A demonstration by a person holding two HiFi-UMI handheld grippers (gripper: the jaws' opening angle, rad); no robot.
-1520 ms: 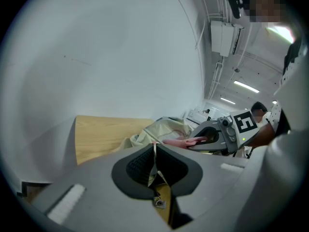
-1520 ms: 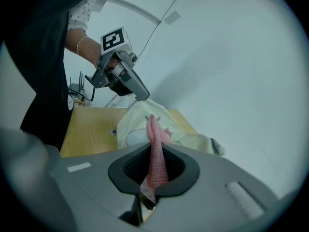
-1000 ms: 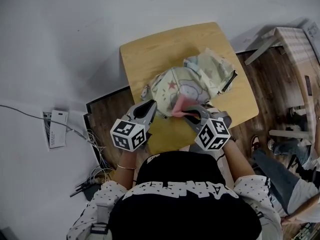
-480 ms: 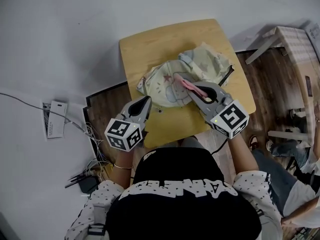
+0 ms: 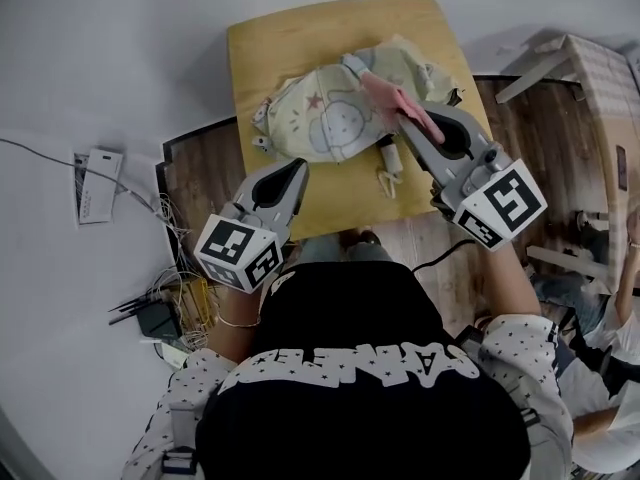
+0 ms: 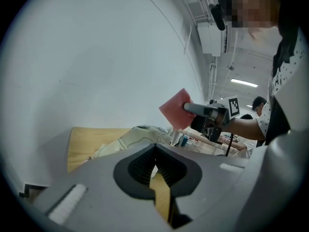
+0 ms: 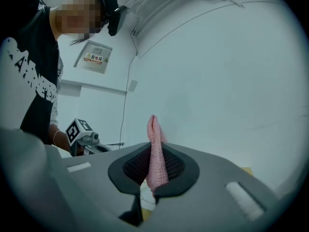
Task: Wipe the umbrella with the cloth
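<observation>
Lab-like workroom; tangled cables (image 5: pixel 182 286), ceiling strip light (image 6: pixel 244 82), posted wall notice (image 7: pixel 94 58).

A: Left gripper (image 5: pixel 298 167)?
B: Jaws together, they have just been closing, nothing between them. It sits low on the person's left, pointing forward and slightly inward.
A: Right gripper (image 5: pixel 408 120)?
B: Clamped on the cloth (image 5: pixel 384 92), which sticks out past the tips. It reaches farther forward than the left gripper and angles toward the left.
A: Arms?
B: Left forearm (image 5: pixel 236 318) and right forearm (image 5: pixel 510 283) are both bent out from the torso, one gripper per hand.
</observation>
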